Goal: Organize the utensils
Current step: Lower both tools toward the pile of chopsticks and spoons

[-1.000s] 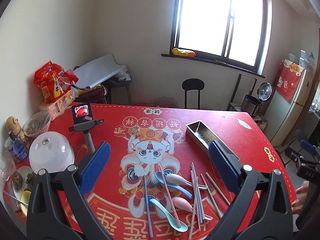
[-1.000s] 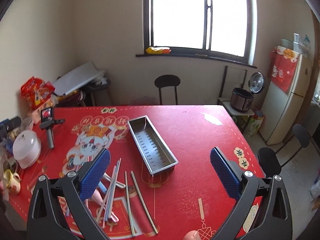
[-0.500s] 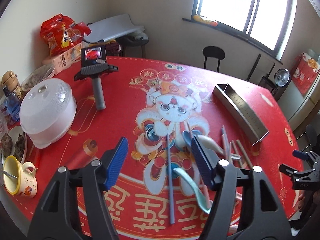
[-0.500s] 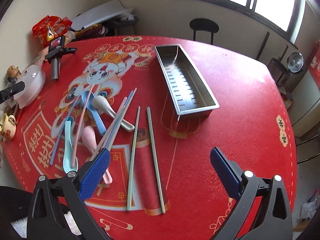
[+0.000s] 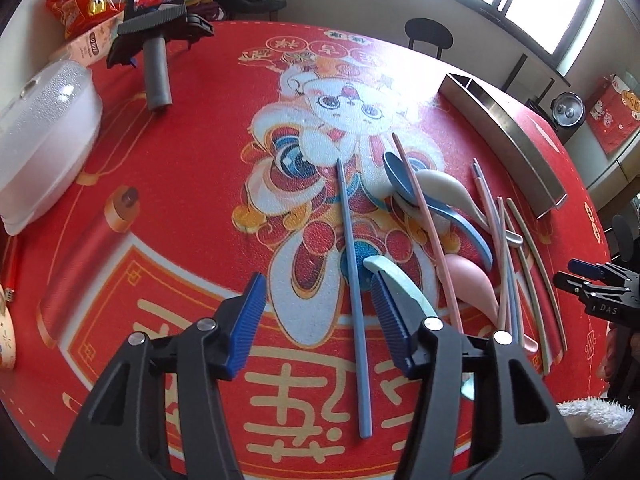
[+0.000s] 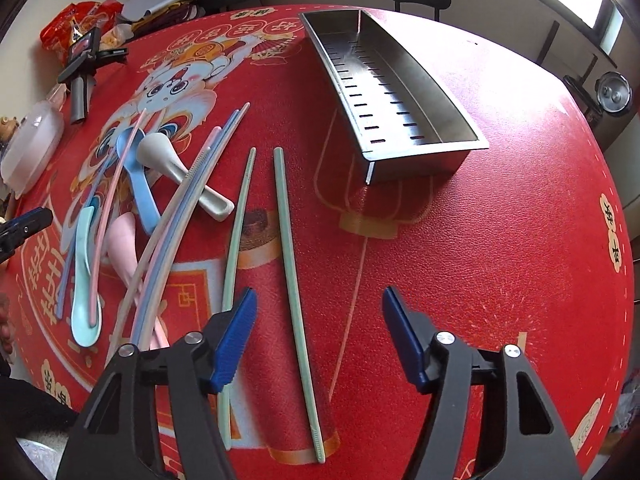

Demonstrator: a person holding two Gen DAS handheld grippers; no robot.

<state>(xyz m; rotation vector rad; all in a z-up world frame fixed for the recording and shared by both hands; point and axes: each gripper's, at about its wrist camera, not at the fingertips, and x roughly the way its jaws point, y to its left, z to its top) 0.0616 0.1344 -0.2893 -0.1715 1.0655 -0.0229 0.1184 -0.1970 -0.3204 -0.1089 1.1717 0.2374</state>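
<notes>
left wrist view: looks steeply down on the red tablecloth (image 5: 168, 184), left gripper (image 5: 318, 320) half spread and closing, pads not pressing on anything. blue chopstick (image 5: 352, 280) running between the jaws, nearer the right-hand pad, apparently lined up so for a pinch across its shaft. mint spoon (image 5: 396, 284) lying just beside that pad and partly hidden by it; whether touching, cannot tell. pink chopstick (image 5: 428, 224) laid across the blue spoon (image 5: 404, 176) and white spoon (image 5: 444, 188), pink spoon (image 5: 472, 280) beneath the crossed sticks: a loose heap, hence probably the choice of the outlying blue stick first. steel tray (image 5: 516, 148) standing well apart toward the far right edge, empty as far as seen, presumably the place meant for the lot. right gripper (image 5: 588, 276) just visible at the right margin, above the table's edge.

right wrist view: same heap at left, tray (image 6: 400, 92) with slotted floor lying empty beyond. right gripper (image 6: 320, 336) about half spread and closing, nothing clamped. one green chopstick (image 6: 292, 248) lying between the jaws, closer to the left-hand pad; its mate (image 6: 236, 240) passing under or behind that left-hand pad, outside the gap. seemingly aimed at the single inner stick, since the pair lies apart from the pile and clear of tangles. phone stand (image 6: 80, 76) and domed cover (image 6: 32, 144) off at far left, out of the working area.

judged so far: nothing sorted yet, both pinches only in preparation.
</notes>
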